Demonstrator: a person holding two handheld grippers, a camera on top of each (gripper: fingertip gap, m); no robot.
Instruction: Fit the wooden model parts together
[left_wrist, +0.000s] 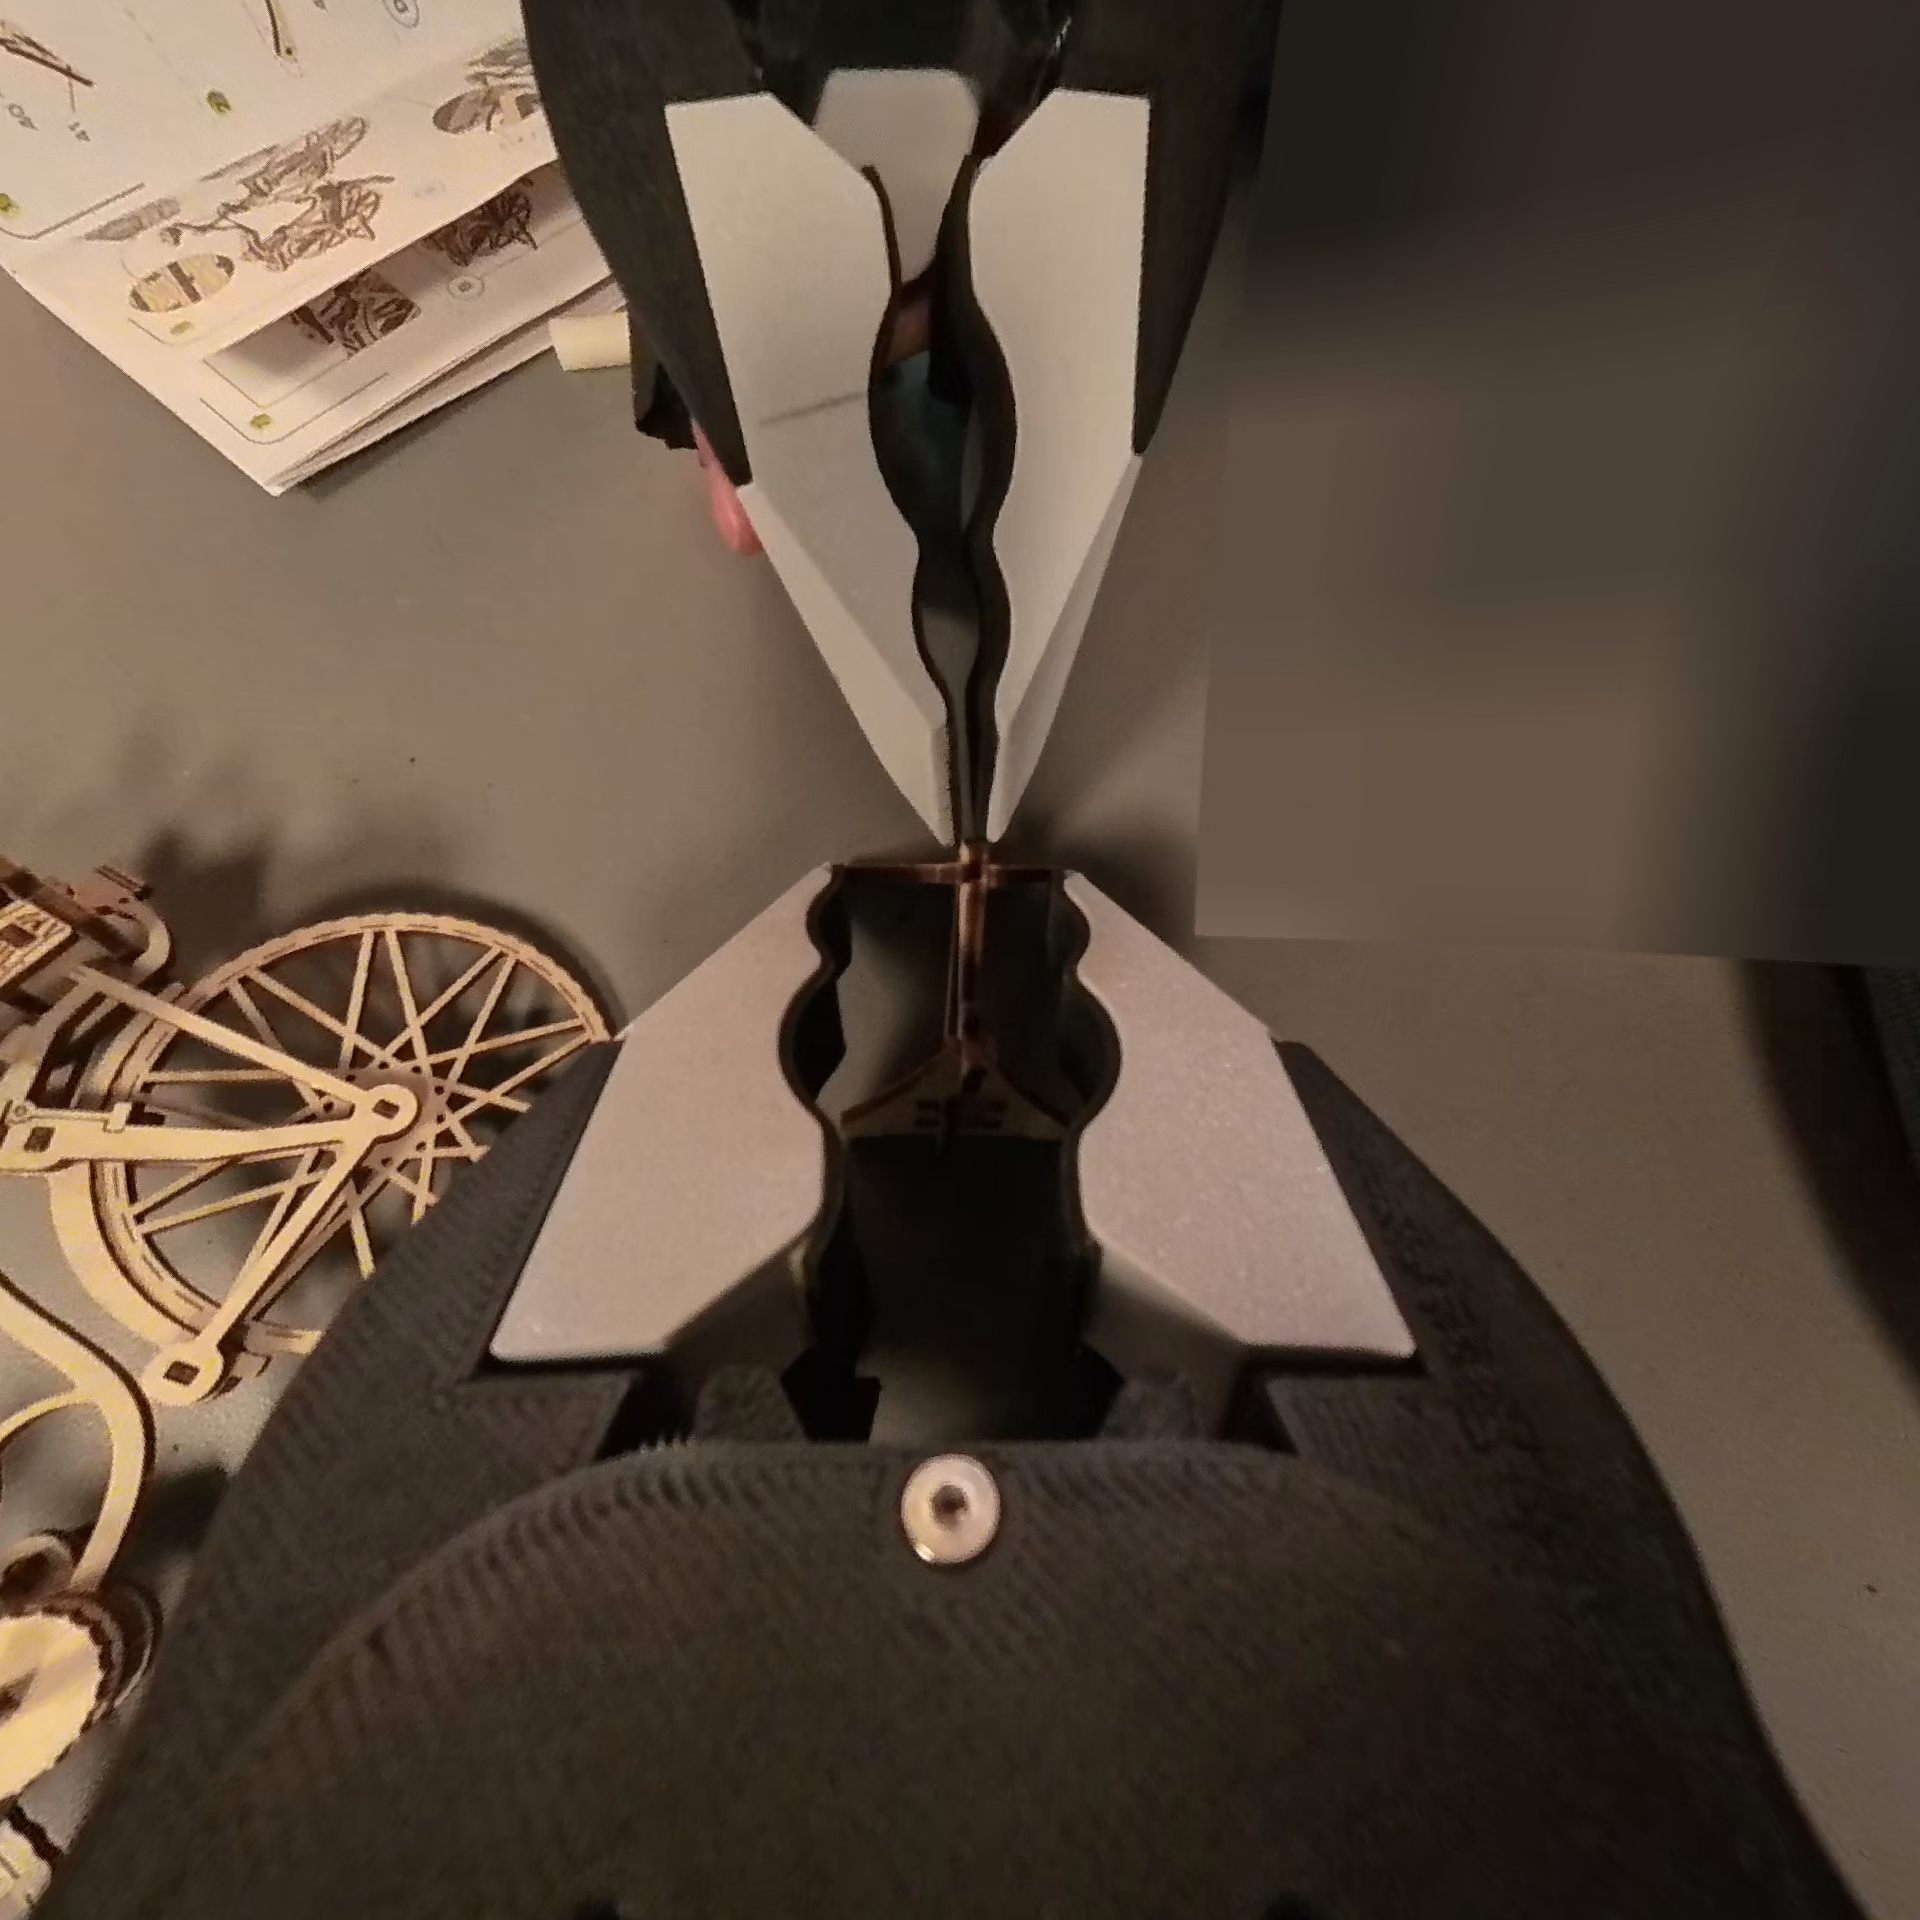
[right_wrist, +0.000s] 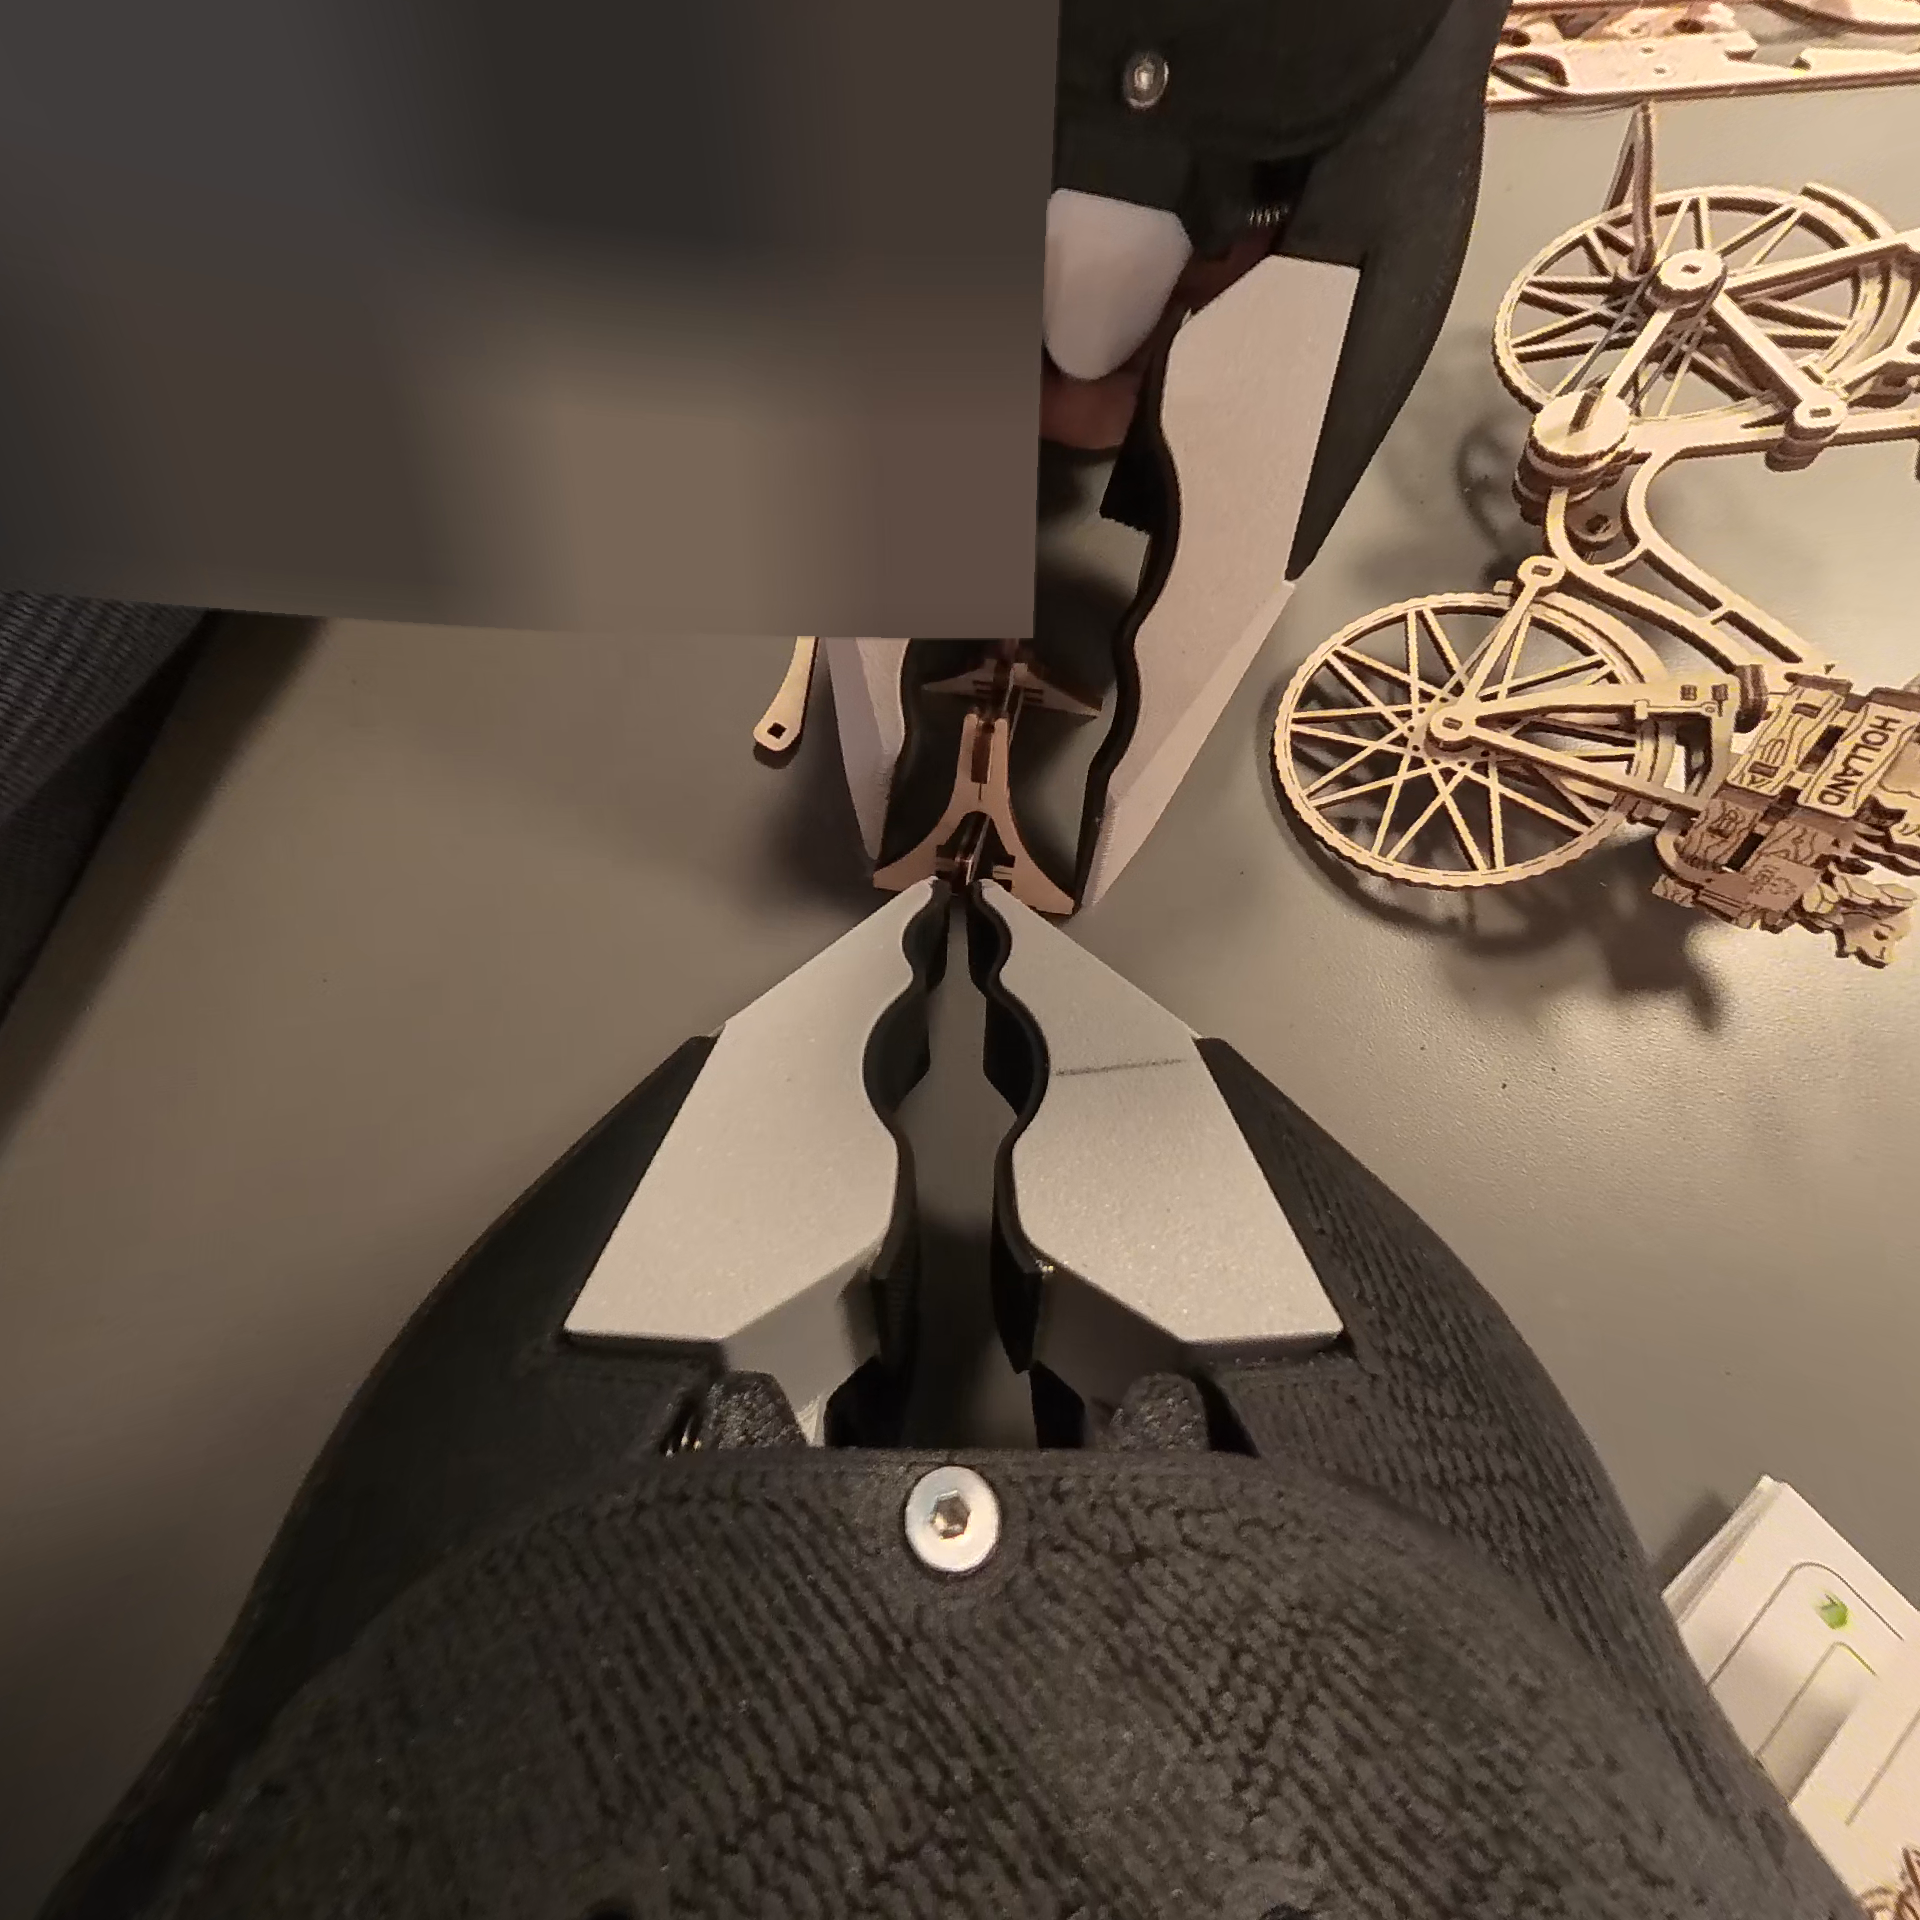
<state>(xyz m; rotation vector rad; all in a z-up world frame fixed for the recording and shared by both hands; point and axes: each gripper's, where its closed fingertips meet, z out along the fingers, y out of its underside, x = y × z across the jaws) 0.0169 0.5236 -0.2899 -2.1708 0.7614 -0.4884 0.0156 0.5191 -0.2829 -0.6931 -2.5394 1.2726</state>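
My left gripper (left_wrist: 951, 883) is shut on a small tower-shaped wooden assembly (left_wrist: 940, 1117), which sits crosswise between its pads. My right gripper (left_wrist: 971, 831) comes in from the opposite side, tip to tip with the left. In the right wrist view my right gripper (right_wrist: 961, 899) is shut on the end of a thin wooden part (right_wrist: 974, 883), which meets the centre slot of the assembly (right_wrist: 982, 748). The left gripper's fingers (right_wrist: 1195, 665) flank that assembly. How deep the thin part sits in the slot is hidden.
A built wooden bicycle model (left_wrist: 312, 1091) lies on the grey table; it also shows in the right wrist view (right_wrist: 1558, 675). An instruction booklet (left_wrist: 260, 260) lies further off. A loose wooden strip (right_wrist: 784, 707) and cut-out wooden sheets (right_wrist: 1714, 52) lie nearby. Only a small space, under 4 cm, lies between the two pairs of fingers.
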